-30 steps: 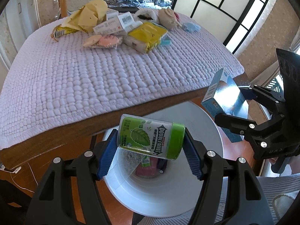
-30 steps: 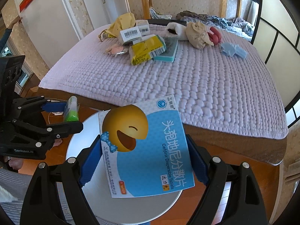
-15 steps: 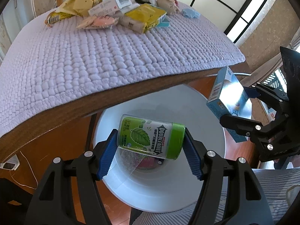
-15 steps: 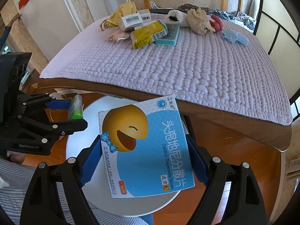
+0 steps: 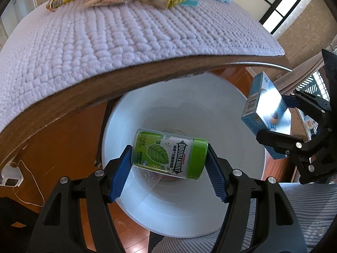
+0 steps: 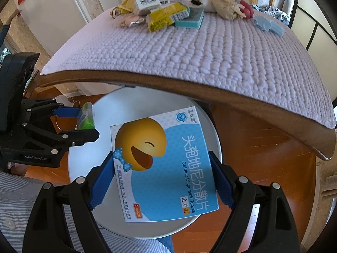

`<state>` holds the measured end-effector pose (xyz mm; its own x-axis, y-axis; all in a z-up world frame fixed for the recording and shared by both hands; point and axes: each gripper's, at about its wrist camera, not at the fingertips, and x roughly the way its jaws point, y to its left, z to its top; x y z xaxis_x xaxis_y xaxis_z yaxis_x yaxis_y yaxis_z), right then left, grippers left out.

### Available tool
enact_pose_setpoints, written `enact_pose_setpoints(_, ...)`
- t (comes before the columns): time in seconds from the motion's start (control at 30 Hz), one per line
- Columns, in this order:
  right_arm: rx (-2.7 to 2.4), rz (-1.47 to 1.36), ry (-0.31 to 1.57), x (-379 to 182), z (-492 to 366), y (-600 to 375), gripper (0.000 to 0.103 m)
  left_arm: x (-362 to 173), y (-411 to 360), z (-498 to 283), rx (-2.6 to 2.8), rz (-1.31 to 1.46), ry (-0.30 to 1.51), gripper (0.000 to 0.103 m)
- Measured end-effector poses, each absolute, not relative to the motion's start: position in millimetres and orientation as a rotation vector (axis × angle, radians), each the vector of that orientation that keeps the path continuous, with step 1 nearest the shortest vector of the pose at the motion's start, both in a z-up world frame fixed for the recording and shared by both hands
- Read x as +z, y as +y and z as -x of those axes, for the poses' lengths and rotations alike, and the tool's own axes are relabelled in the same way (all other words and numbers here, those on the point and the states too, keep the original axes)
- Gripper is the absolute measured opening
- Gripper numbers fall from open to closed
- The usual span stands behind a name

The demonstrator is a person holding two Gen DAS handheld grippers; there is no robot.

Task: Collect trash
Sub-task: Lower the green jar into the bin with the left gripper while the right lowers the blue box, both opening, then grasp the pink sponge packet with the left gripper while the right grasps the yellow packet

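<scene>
left gripper (image 5: 169, 157): pinching the green gum bottle (image 5: 169, 155) end to end, base on one pad, cap on the other; bottle lies sideways over the mouth of the white bin (image 5: 238, 206)
right gripper (image 6: 161, 174): clamped on the side edges of the blue tablet box (image 6: 166, 168); box face up to the camera, hanging over the bin's right half
bin: on the wooden floor, partly tucked under the table edge (image 5: 105, 90); some wrappers at the bottom, mostly hidden by the bottle
step: drop both items in; judged near release
how: keep both loads inside the rim line before opening; bottle is round and will roll, so release low and centred; box is flat and wide, tip it edge-down so it doesn't bridge the rim
risk: table edge overhangs the far side of the bin; stay on the near side
remaining: pile of packets (image 6: 162, 16) on the quilted cover (image 6: 210, 50), well apart from the bin; more trips likely
</scene>
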<state>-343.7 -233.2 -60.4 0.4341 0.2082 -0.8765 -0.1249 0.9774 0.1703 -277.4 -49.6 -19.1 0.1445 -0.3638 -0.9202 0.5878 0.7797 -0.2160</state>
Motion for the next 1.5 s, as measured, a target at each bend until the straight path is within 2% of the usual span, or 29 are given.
enact_pose_setpoints(0.57,0.196,-0.06,1.127,-82,333,-218,0.083,-42,-60,279,-0.672,-0.277,1.255,0.069)
enact_pose_setpoints(0.67,0.189,-0.033,1.119,-81,331,-213,0.088,-40,-64,276,-0.68,-0.263,1.254,0.08)
enact_pose_setpoints(0.9,0.177,0.014,1.058,-68,329,-208,0.09,-27,-55,265,-0.669,-0.252,1.241,0.08)
enact_pose_setpoints(1.03,0.154,0.074,0.973,-46,332,-210,0.091,-4,-46,266,-0.691,-0.239,1.209,0.081)
enact_pose_setpoints(1.13,0.146,0.115,0.888,-25,329,-213,0.097,30,-39,260,-0.74,-0.193,1.13,0.082)
enact_pose_setpoints(1.17,0.147,0.126,0.864,-19,327,-214,0.098,43,-35,255,-0.743,-0.173,1.097,0.086)
enact_pose_setpoints(1.2,0.146,0.139,0.838,-13,322,-215,0.099,56,-31,248,-0.724,-0.156,1.053,0.098)
enact_pose_setpoints(1.23,0.144,0.158,0.808,-6,315,-214,0.099,63,-26,243,-0.708,-0.145,1.018,0.101)
enact_pose_setpoints(1.33,0.145,0.198,0.764,4,291,-210,0.099,80,-19,211,-0.654,-0.098,0.952,0.101)
enact_pose_setpoints(1.5,0.165,0.266,0.727,5,252,-199,0.099,76,-29,169,-0.632,-0.103,0.928,0.101)
